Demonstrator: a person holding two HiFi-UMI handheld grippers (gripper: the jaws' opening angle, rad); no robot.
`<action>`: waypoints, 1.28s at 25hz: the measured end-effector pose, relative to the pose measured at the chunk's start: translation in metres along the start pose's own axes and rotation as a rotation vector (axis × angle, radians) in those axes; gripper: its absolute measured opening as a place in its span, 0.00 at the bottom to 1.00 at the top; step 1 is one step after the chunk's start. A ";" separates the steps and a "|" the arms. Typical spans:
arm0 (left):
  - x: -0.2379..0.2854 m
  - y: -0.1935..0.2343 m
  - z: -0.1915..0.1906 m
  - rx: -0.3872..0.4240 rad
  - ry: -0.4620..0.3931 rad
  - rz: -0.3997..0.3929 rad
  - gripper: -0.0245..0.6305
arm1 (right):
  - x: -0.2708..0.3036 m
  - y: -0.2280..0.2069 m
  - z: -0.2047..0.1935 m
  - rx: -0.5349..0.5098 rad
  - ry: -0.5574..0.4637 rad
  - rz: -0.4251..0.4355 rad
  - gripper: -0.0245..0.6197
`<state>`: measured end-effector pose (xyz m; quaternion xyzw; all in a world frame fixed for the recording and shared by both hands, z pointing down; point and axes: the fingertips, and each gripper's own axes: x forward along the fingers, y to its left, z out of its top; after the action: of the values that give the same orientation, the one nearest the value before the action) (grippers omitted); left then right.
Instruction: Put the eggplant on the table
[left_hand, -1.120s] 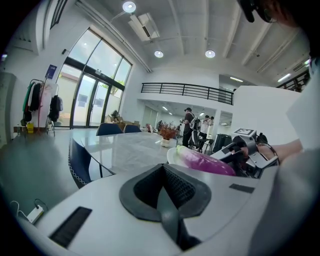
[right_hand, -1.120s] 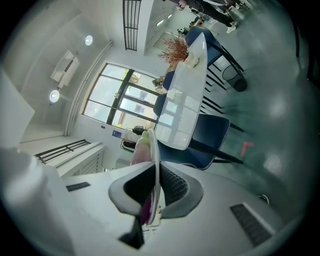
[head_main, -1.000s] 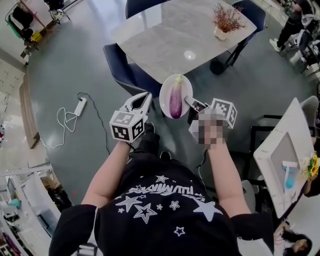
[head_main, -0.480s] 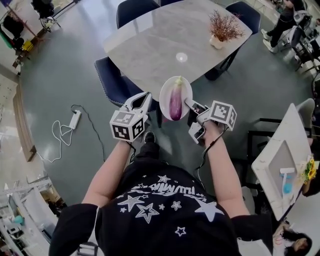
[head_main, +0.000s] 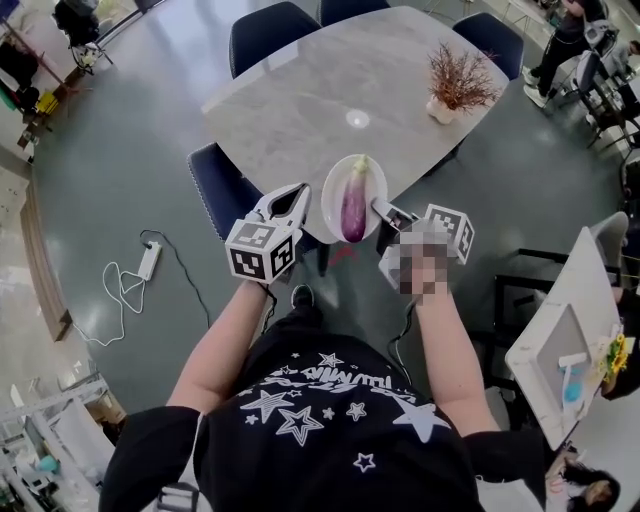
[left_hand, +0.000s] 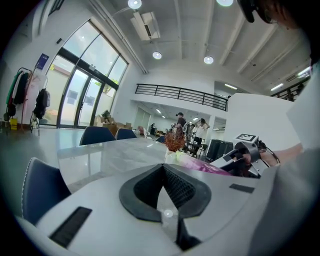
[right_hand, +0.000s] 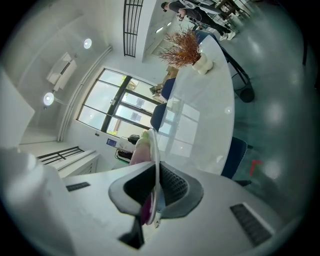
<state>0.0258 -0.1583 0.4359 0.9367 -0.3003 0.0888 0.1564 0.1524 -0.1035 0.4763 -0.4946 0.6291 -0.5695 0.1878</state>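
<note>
A purple eggplant (head_main: 353, 205) lies on a white plate (head_main: 372, 178) held in the air at the near edge of the grey marble table (head_main: 300, 100). My right gripper (head_main: 385, 213) is shut on the plate's near rim. In the right gripper view the plate (right_hand: 155, 155) stands edge-on between the jaws (right_hand: 156, 192), with the eggplant (right_hand: 141, 150) behind it. My left gripper (head_main: 293, 200) hangs just left of the plate, shut and empty. In the left gripper view its pads (left_hand: 162, 170) meet, and the eggplant (left_hand: 207, 166) shows to the right.
A pot of dried twigs (head_main: 455, 65) stands on the table's far right. Dark blue chairs (head_main: 225, 185) (head_main: 270, 25) surround the table. A power strip with cable (head_main: 145, 262) lies on the floor at left. A white side table (head_main: 560, 330) is at right.
Both grippers and the plate with the eggplant have come closer to the table; the plate's far part now overlaps the table's near edge. The grips are unchanged.
</note>
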 end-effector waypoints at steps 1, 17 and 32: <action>0.004 0.006 0.004 -0.001 0.000 -0.006 0.05 | 0.006 0.003 0.004 -0.003 -0.005 -0.001 0.07; 0.058 0.075 0.036 -0.015 -0.005 -0.112 0.05 | 0.074 0.016 0.041 0.001 -0.083 -0.069 0.07; 0.082 0.101 0.036 -0.048 -0.004 -0.008 0.05 | 0.112 0.005 0.082 -0.026 0.008 -0.051 0.07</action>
<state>0.0349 -0.2927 0.4483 0.9340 -0.2991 0.0790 0.1786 0.1669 -0.2414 0.4853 -0.5106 0.6244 -0.5679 0.1640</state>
